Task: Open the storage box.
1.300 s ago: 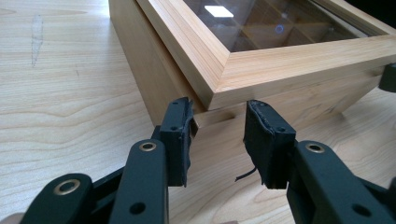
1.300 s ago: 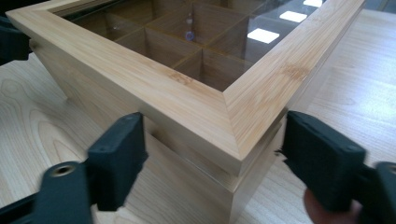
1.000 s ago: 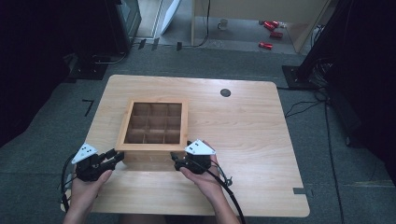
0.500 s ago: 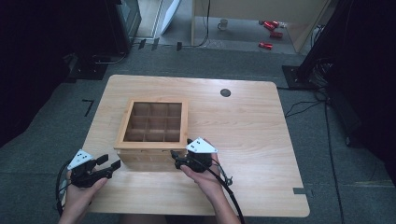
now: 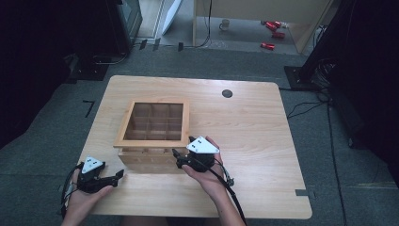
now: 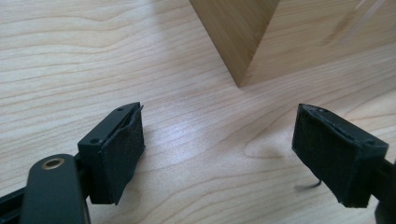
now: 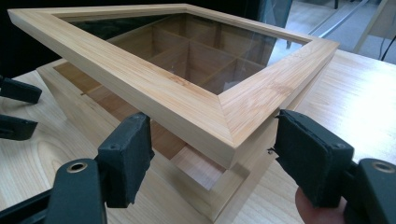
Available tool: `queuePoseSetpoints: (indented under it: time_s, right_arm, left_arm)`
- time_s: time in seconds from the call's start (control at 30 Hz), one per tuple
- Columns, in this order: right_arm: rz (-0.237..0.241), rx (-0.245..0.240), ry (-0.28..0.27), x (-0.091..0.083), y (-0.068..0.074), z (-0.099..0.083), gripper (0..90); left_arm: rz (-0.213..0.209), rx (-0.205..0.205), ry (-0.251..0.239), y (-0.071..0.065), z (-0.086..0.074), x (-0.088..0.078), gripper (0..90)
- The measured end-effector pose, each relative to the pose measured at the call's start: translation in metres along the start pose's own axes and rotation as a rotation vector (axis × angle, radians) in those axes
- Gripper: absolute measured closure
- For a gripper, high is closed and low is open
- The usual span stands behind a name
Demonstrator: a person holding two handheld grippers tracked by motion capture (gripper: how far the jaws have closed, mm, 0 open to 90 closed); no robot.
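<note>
The left gripper (image 5: pixel 117 175) is sitting low over the table (image 5: pixel 263 141), near the left front corner of the box (image 5: pixel 141 159). Its jaws have just been opening wide, and nothing is sitting between them (just bare wood). The box is standing in the middle of the table, with its glass lid (image 7: pixel 196 84) lifted and tilting. The right gripper (image 7: pixel 212 154) is holding the lid's front corner, with its pads (image 7: pixel 133 156) pressing on the frame.

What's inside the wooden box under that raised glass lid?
Through the glass lid and the gap beneath it, the wooden box shows wooden dividers forming compartments, and those visible look empty. The compartment floors nearest the front wall are hidden by the lid's frame.
</note>
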State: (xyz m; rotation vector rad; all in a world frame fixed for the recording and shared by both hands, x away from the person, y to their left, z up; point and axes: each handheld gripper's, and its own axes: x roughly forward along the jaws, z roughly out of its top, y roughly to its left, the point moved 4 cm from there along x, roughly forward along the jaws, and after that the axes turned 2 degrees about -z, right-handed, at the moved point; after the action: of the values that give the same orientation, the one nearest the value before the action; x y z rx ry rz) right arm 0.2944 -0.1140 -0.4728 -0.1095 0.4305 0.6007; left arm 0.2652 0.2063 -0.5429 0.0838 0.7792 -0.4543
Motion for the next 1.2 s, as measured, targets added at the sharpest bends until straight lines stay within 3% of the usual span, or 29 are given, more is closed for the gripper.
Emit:
queuePoseSetpoints:
  time_s: [0.13,0.27,0.53,0.7,1.2]
  right_arm:
    - [-0.002,0.0,-0.01,-0.001,0.0,0.003,28.3]
    - [-0.005,0.006,-0.031,-0.002,-0.001,0.008,28.4]
    - [-0.012,-0.005,-0.077,-0.006,-0.005,0.029,28.0]
    - [-0.031,-0.033,-0.092,-0.007,-0.009,0.045,26.0]
    - [-0.063,-0.042,-0.117,-0.003,-0.019,0.072,22.9]
  left_arm:
    - [0.009,0.002,-0.007,-0.001,0.0,0.001,17.1]
    - [-0.008,-0.016,-0.015,0.001,0.0,0.0,17.1]
    - [-0.007,-0.014,-0.019,0.001,0.0,0.001,17.1]
    - [0.027,0.02,-0.009,-0.002,0.0,0.002,17.1]
    - [0.062,0.046,0.0,-0.005,-0.001,0.004,17.2]
